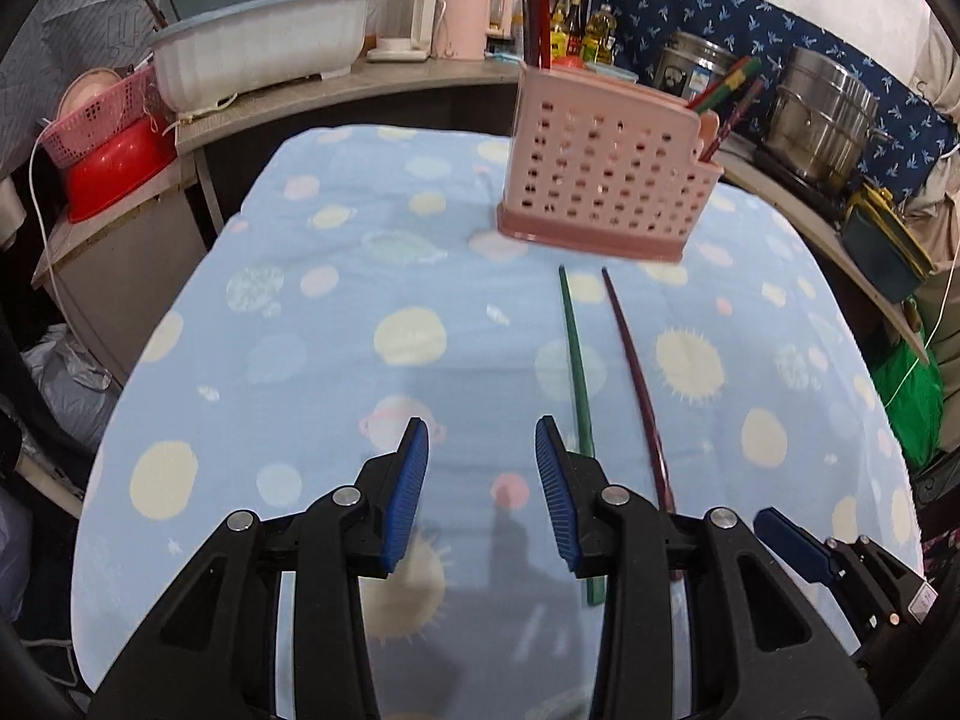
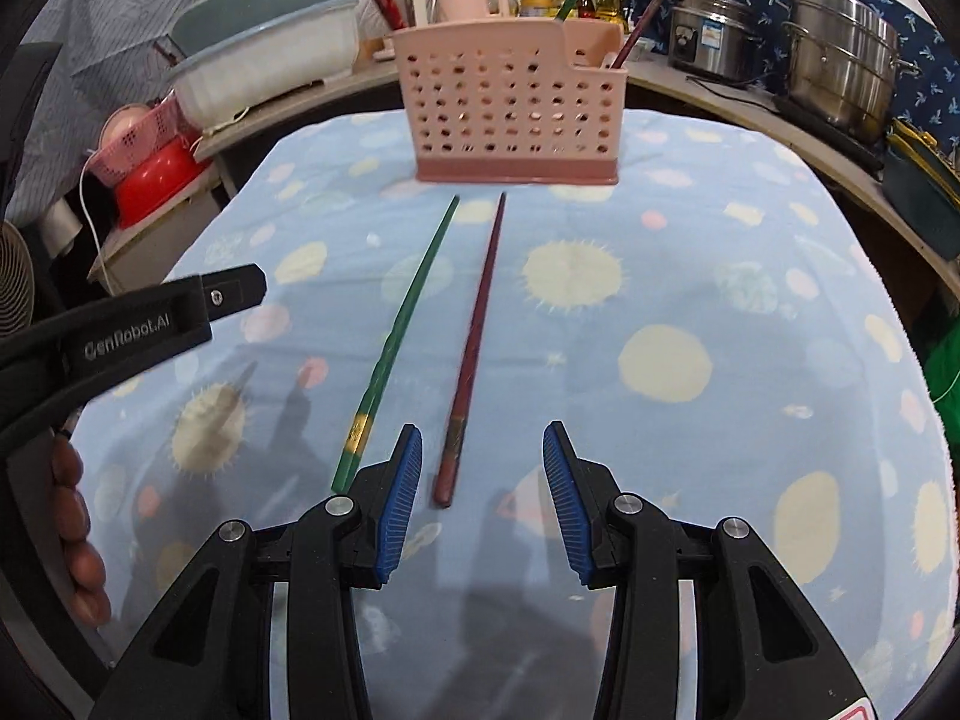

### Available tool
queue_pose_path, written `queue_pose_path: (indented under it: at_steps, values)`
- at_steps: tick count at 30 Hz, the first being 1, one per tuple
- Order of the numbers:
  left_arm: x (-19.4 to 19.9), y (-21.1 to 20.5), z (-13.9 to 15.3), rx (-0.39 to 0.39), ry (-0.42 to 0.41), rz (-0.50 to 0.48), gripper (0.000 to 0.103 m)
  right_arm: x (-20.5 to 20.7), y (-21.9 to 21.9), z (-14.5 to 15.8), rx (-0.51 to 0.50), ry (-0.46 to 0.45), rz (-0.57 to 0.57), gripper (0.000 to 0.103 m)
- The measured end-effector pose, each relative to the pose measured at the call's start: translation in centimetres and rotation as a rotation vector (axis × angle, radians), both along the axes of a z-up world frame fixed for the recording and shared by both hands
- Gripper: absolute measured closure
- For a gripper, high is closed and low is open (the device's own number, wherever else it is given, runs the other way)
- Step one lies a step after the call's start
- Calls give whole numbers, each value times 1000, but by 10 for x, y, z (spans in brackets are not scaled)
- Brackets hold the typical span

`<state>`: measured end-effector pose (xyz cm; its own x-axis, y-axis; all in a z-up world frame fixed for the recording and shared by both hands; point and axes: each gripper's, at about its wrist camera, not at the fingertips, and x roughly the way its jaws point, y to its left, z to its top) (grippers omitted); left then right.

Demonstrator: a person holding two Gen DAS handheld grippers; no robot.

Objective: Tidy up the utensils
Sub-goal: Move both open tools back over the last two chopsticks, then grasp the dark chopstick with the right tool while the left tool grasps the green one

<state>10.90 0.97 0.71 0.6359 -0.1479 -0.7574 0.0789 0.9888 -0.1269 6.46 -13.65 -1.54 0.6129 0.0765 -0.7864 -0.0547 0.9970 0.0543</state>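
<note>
A pink perforated utensil holder (image 1: 606, 174) (image 2: 515, 111) stands at the far side of the table and has several chopsticks upright in it. Two loose chopsticks lie side by side on the blue dotted cloth in front of it: a green chopstick (image 1: 575, 354) (image 2: 401, 330) and a dark red chopstick (image 1: 636, 372) (image 2: 477, 336). My left gripper (image 1: 482, 480) hovers open just left of the green one, nothing between its blue pads. My right gripper (image 2: 482, 486) is open over the near end of the dark red one, which lies between the fingers untouched.
The blue cloth (image 2: 690, 300) covers the table. Behind it a counter carries a white and blue tub (image 1: 258, 54), a pink basket on a red bowl (image 1: 114, 144), kettles and steel pots (image 2: 840, 60). A person's fingers (image 2: 78, 534) show at the left of the right wrist view.
</note>
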Motion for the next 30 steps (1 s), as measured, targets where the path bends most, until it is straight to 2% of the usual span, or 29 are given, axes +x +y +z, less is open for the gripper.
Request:
queue_pose_path:
  at_steps: [8, 17, 30]
  values:
    - [-14, 0, -17, 5, 36, -14, 68, 8, 7, -18, -10, 32, 2, 65]
    - [-19, -20, -23, 11, 45, -75, 68, 11, -8, -23, -8, 44, -28, 95]
    - [-22, -52, -40, 11, 87, -159, 68, -5, -33, -22, 13, 52, -83, 95]
